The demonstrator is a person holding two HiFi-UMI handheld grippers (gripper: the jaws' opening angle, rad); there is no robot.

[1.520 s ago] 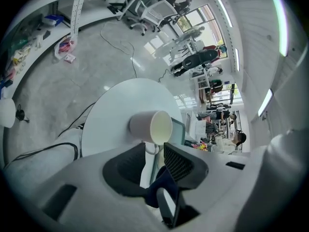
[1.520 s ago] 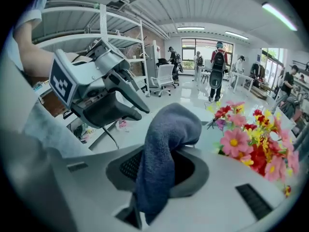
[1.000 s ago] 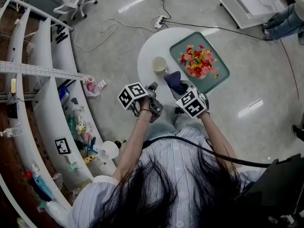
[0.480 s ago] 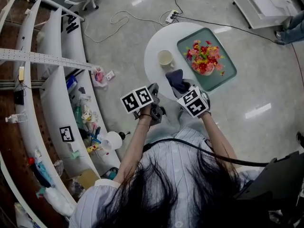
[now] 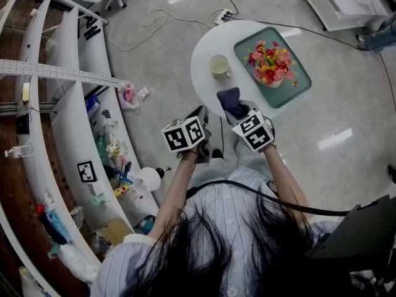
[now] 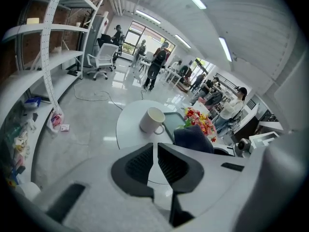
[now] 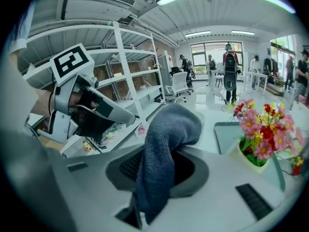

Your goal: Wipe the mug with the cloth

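Observation:
A cream mug (image 5: 218,65) stands upright on the round white table (image 5: 207,85), left of the tray. In the left gripper view the mug (image 6: 153,120) is ahead of the jaws, handle to the right. My right gripper (image 5: 239,112) is shut on a dark blue cloth (image 5: 231,102) at the table's near edge. The cloth (image 7: 164,144) bulges up out of the jaws and hangs down between them. My left gripper (image 5: 201,121) hovers off the table's near-left edge with its jaws shut and nothing in them (image 6: 155,148). Both grippers are well short of the mug.
A green tray (image 5: 294,90) holds a pot of red, pink and yellow flowers (image 5: 271,62) on the table's right side. White curved shelving (image 5: 74,135) with clutter runs along the left. Cables and a power strip (image 5: 223,17) lie on the floor beyond the table.
My left gripper has drawn back from the table toward the person. The right gripper still holds the cloth at the table's near edge. The mug has not moved.

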